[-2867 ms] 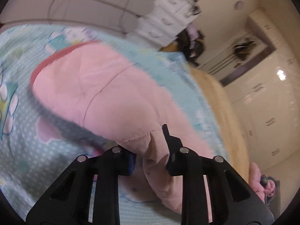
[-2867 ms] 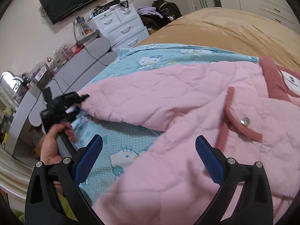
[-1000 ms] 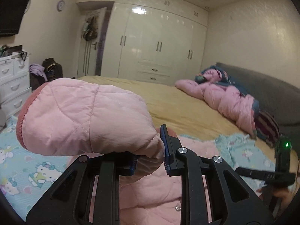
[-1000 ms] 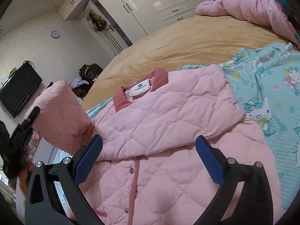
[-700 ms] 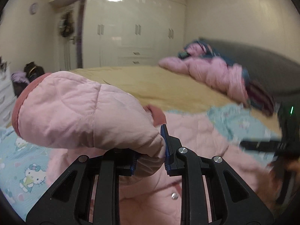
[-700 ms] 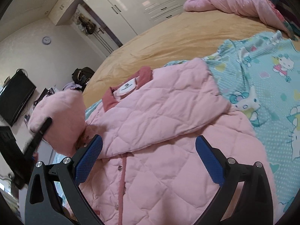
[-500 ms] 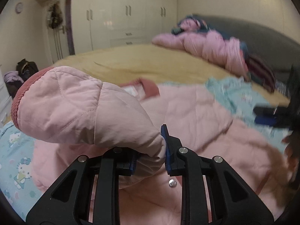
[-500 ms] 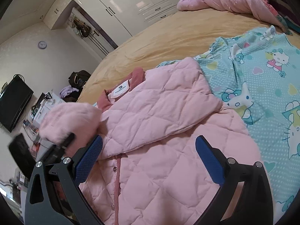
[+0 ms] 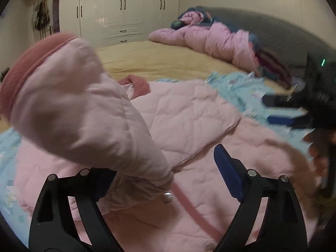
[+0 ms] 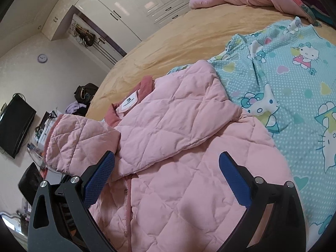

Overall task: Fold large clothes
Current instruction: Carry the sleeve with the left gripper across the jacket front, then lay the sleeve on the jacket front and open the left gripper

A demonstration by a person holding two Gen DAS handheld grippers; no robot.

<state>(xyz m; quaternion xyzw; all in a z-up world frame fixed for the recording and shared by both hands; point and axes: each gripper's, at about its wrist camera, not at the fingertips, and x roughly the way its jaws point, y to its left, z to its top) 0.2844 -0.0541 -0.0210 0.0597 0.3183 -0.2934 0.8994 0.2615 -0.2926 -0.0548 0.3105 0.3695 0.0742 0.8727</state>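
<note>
The left gripper [image 9: 163, 168] is wide open, so the sleeve [image 9: 84, 109] drops onto the jacket [image 10: 178, 168]. The right gripper [image 10: 166, 176] waits open, holding nothing.

Between the blue-padded fingers [image 10: 98, 176] lay a pale pink quilted jacket [image 10: 178, 189] with darker rose collar [image 10: 145, 86]; beyond them, a turquoise polka-dot cartoon-cat sheet [image 10: 294, 88] over a mustard bedspread [image 10: 178, 40]

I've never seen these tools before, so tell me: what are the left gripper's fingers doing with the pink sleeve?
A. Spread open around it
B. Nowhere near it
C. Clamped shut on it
A: the left gripper has its fingers spread wide, with the sleeve draped between them.
</note>
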